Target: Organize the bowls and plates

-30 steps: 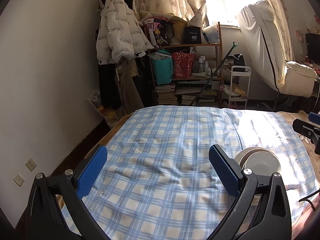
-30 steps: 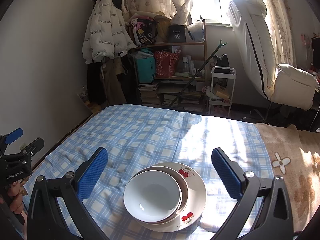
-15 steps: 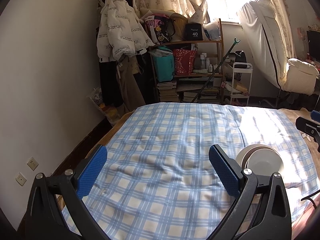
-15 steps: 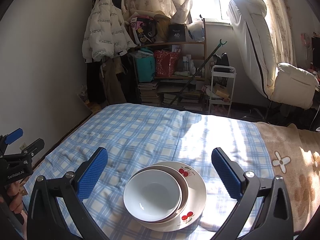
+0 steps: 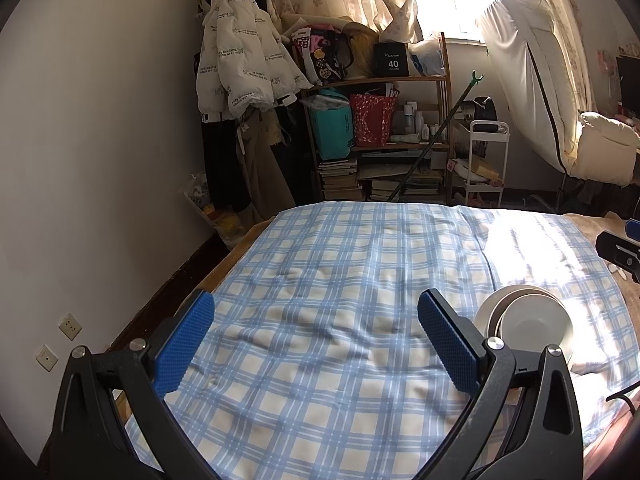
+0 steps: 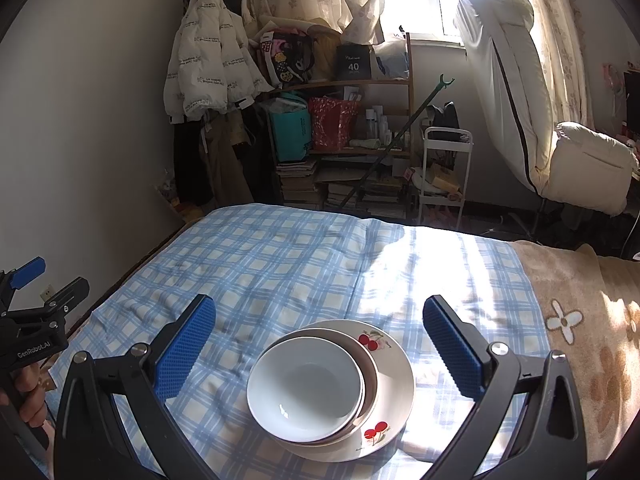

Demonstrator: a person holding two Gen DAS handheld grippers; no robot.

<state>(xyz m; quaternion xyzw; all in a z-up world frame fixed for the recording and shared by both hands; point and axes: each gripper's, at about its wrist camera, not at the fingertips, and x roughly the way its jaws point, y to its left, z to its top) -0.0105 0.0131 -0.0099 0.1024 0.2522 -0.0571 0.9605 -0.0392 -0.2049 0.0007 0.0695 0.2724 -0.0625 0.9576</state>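
Note:
A white bowl (image 6: 306,390) is nested in a second bowl (image 6: 368,364), and both rest on a white plate with cherry prints (image 6: 394,376) on the blue checked bedspread. My right gripper (image 6: 320,346) hangs open just above and in front of this stack, with nothing between its blue pads. In the left wrist view the same stack (image 5: 528,326) lies to the right, partly behind the right finger. My left gripper (image 5: 316,340) is open over bare bedspread, holding nothing. The left gripper's body (image 6: 36,320) shows at the right wrist view's left edge, held by a hand.
The checked bedspread (image 5: 360,280) covers the bed, and a brown flowered blanket (image 6: 580,320) lies along its right side. A wall (image 5: 100,160) runs along the left. Beyond the bed stand a cluttered shelf (image 5: 384,140), hung coats, a small white cart (image 6: 444,172) and a covered chair.
The left wrist view has tilted up slightly, so the bed and the stack sit a little lower in frame. The right gripper and the dishes have not moved.

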